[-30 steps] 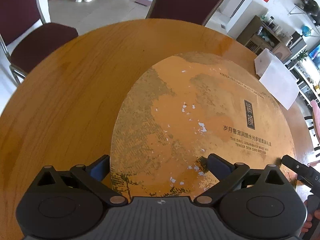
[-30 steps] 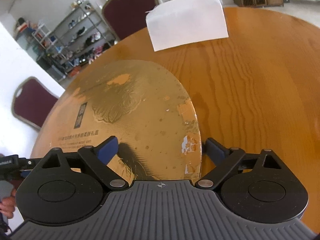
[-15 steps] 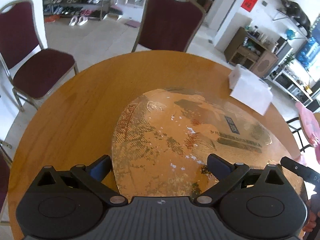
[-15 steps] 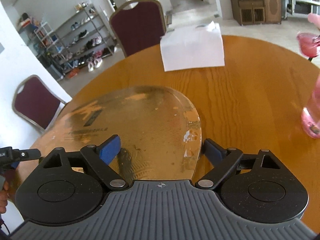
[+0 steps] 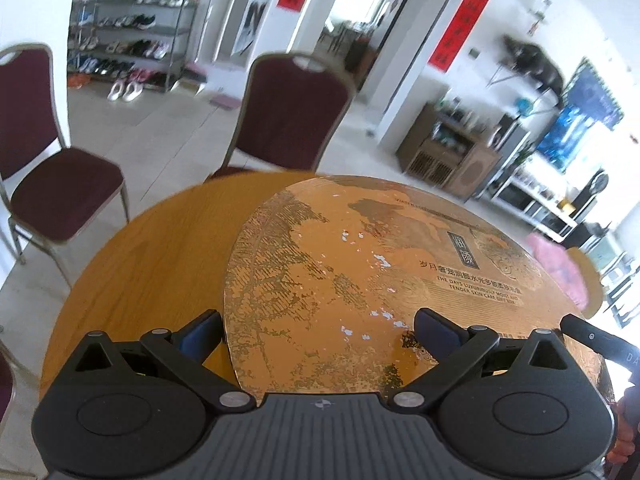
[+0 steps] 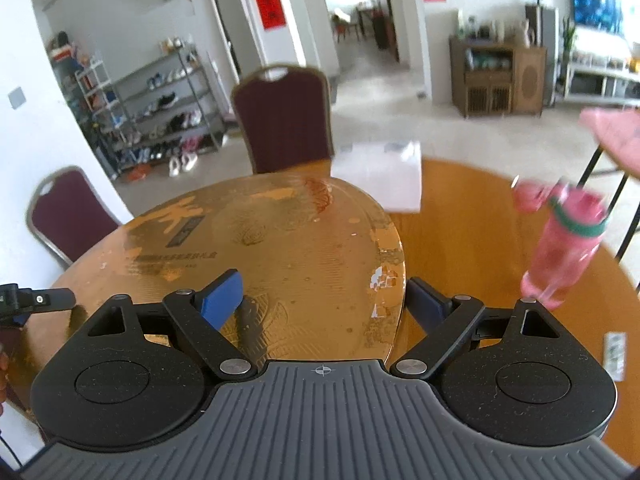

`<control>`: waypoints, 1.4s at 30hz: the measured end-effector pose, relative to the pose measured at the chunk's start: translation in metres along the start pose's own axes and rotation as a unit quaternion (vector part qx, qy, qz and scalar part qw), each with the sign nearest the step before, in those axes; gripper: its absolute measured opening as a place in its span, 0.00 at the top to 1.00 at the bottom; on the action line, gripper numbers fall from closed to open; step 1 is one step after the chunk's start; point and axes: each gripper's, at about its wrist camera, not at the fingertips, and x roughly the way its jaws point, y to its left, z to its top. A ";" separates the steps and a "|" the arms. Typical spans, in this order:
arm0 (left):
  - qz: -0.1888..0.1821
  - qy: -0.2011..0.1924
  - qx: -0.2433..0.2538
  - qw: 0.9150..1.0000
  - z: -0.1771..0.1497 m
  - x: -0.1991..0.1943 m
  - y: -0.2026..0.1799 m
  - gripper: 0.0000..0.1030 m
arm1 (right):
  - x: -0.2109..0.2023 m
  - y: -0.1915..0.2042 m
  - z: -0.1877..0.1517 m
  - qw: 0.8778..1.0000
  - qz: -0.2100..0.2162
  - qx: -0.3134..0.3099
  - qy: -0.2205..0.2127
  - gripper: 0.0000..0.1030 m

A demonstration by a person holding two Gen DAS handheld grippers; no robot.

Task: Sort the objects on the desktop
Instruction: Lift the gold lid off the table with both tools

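Left wrist view shows the left gripper (image 5: 318, 330) low in front, with its two blue-tipped fingers (image 5: 200, 334) spread wide apart. Between and past them lies a big round gold box lid (image 5: 360, 272) with worn patches and dark writing on it. One finger sits just off the lid's left edge and the other is over the lid. I cannot tell if either finger touches it. The lid looks tipped, with its far edge up higher than the round wooden table (image 5: 152, 256) under it. Part of the other tool (image 5: 596, 342) pokes in at the right edge, with a bit of a hand (image 5: 622, 440) below it.

Right wrist view shows the right gripper (image 6: 324, 300) also spread wide. Its left finger (image 6: 222, 296) is over the gold lid (image 6: 280, 252) and its right finger is just past the lid's chipped right edge. Both tools point forward, side by side, at the near side of the lid.

Farther out on the table are a white sheet of paper (image 6: 380, 180) and a pink bottle (image 6: 564, 248) standing up, well apart from the lid. Dark red chairs (image 6: 284, 120) stand beyond the table.
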 end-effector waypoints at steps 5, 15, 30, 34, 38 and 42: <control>-0.036 -0.039 0.009 0.999 0.009 -0.046 -0.014 0.03 | -0.078 0.025 0.013 0.998 -0.015 -0.018 -0.052 0.13; -0.119 -0.111 0.036 0.986 0.008 -0.121 -0.050 0.02 | -0.247 0.066 0.020 0.985 -0.061 -0.043 -0.154 0.13; -0.158 -0.128 0.076 0.976 -0.048 -0.114 -0.105 0.02 | -0.416 0.053 -0.052 0.973 -0.109 -0.029 -0.201 0.13; -0.146 -0.121 0.073 0.979 -0.074 -0.099 -0.112 0.03 | -0.426 0.027 -0.080 0.978 -0.097 -0.019 -0.184 0.13; -0.131 -0.086 0.054 0.986 -0.102 -0.081 -0.112 0.02 | -0.424 0.004 -0.110 0.982 -0.096 -0.019 -0.160 0.13; -0.112 -0.056 0.034 0.992 -0.124 -0.066 -0.102 0.02 | -0.412 -0.011 -0.137 0.986 -0.088 -0.028 -0.135 0.13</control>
